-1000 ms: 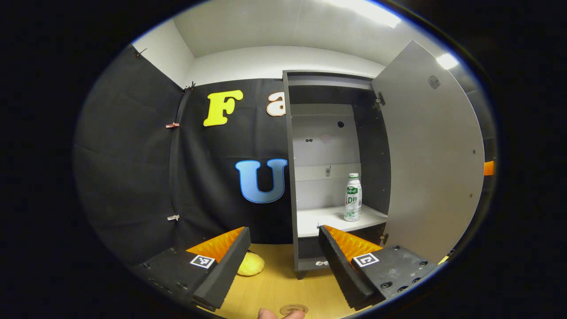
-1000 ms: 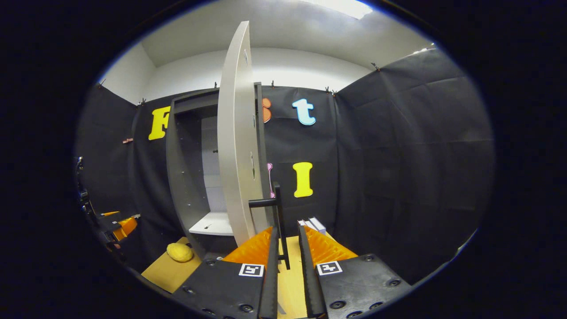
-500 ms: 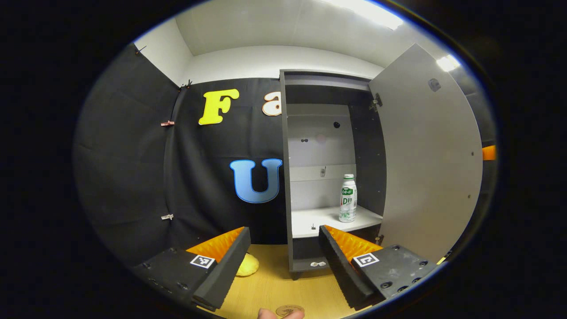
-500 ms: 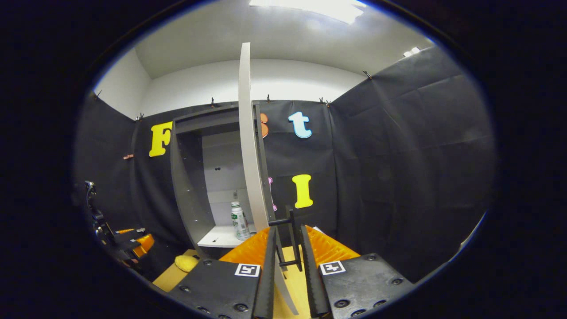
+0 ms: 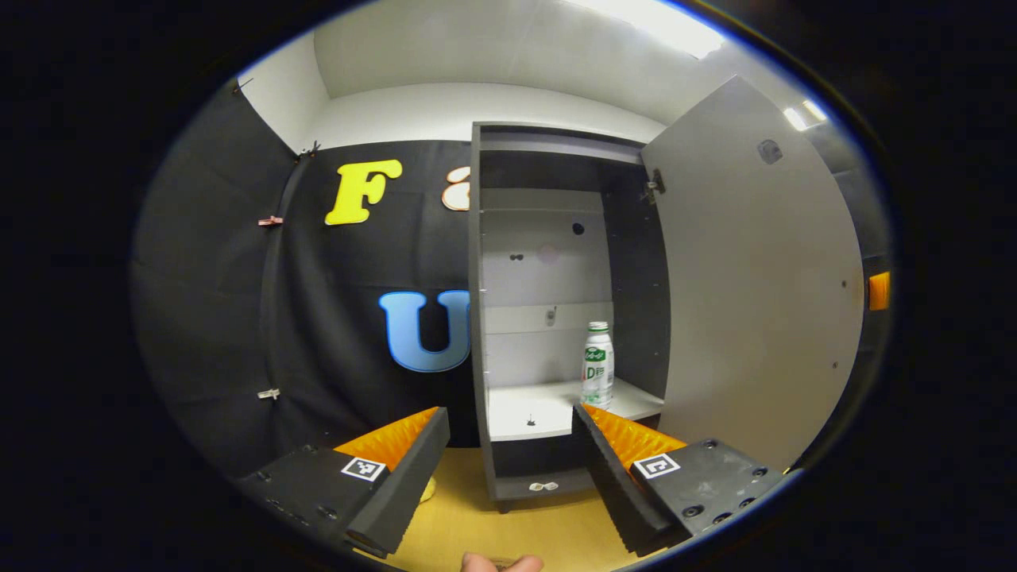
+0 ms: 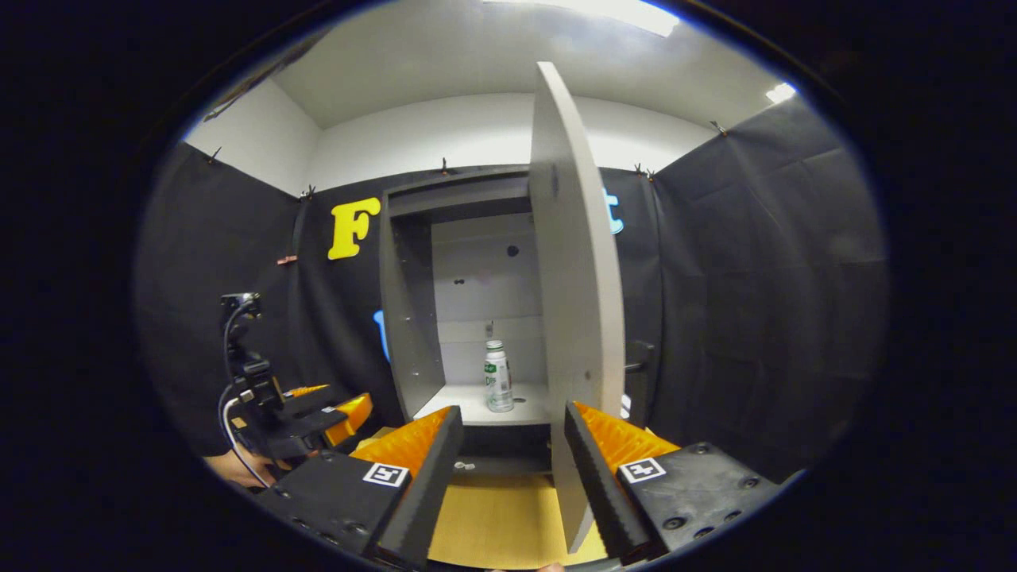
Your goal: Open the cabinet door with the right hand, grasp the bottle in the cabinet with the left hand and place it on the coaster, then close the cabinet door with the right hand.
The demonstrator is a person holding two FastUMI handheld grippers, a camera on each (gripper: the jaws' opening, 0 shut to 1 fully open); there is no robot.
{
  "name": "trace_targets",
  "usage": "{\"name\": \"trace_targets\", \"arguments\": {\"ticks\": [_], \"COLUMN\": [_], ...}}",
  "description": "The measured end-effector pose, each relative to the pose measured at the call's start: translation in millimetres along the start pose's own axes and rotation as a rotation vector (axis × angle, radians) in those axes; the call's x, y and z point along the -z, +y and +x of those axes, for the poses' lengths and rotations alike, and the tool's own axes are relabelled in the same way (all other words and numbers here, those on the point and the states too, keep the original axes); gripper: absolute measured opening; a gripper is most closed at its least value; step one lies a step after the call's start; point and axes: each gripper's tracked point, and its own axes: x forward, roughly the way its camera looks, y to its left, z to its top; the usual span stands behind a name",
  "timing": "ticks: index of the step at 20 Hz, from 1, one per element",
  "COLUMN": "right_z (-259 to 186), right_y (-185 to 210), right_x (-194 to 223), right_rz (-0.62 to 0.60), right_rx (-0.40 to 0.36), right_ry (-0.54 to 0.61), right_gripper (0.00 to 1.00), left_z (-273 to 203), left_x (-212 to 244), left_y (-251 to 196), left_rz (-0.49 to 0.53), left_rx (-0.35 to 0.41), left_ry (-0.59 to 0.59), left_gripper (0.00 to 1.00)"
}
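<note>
Standing upright in the open cabinet (image 5: 556, 159), bottle (image 5: 597, 365) faces both tools, jaws apart.

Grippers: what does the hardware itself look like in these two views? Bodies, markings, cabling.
Both the left gripper and the right gripper have dark bolted finger plates, each carrying a square black-and-white tag. In the right gripper view the left gripper shows as a dark body with orange parts, a small upright mount and looping cables.
</note>
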Motion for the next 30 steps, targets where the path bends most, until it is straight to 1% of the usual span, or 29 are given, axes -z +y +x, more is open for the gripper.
{"name": "trace_targets", "arguments": {"ticks": [1,2,3,4,6,8,10,14,19,23,28,30], "right_z": [1.5,4.2,8.5,11.3,10.4,13.9,31.3,49.1,60.2,66.1,77.8,81.9], "right_y": [1.2,1.5,2.5,3.8,-0.7,-3.0,-1.8,2.6,11.8,17.2,18.0,19.5], "right_x": [4.0,4.7,3.7,1.0,2.0,1.7,3.4,16.7,21.3,25.7,31.2,30.3], "right_rz": [-0.009,-0.009,0.004,0.016,0.008,-0.009,-0.005,-0.060,-0.081,-0.060,-0.067,-0.063], "right_rx": [0.004,0.011,0.015,0.020,0.036,0.051,0.056,0.050,-0.011,-0.061,-0.101,-0.106], "right_ry": [0.008,0.008,0.005,-0.005,-0.025,-0.036,-0.034,-0.039,-0.030,-0.015,-0.005,-0.008], "right_gripper": [0.88,0.98,0.99,0.99,1.00,1.00,0.99,0.99,0.98,0.98,0.97,0.98], "left_z": [10.1,19.1,31.4,42.4,67.7,92.9,121.4,177.7,240.1,278.3,314.3,321.2], "left_x": [-1.0,-1.6,-3.1,-1.7,1.1,3.6,9.0,22.0,47.1,64.0,73.9,75.2], "left_y": [-10.6,-20.4,-32.6,-44.7,-67.6,-86.0,-104.7,-125.4,-129.6,-130.3,-135.9,-140.1], "left_rz": [0.004,0.007,0.007,0.005,0.000,0.005,0.005,0.005,0.003,-0.022,-0.028,-0.014], "left_rx": [0.024,0.048,0.074,0.100,0.135,0.152,0.163,0.144,0.074,0.036,0.035,0.048], "left_ry": [-0.002,-0.005,-0.008,-0.010,-0.004,-0.002,0.004,0.021,0.064,0.096,0.110,0.107], "left_gripper": [0.98,0.98,0.99,0.98,0.99,0.98,0.97,0.98,0.98,0.98,0.98,0.97]}}
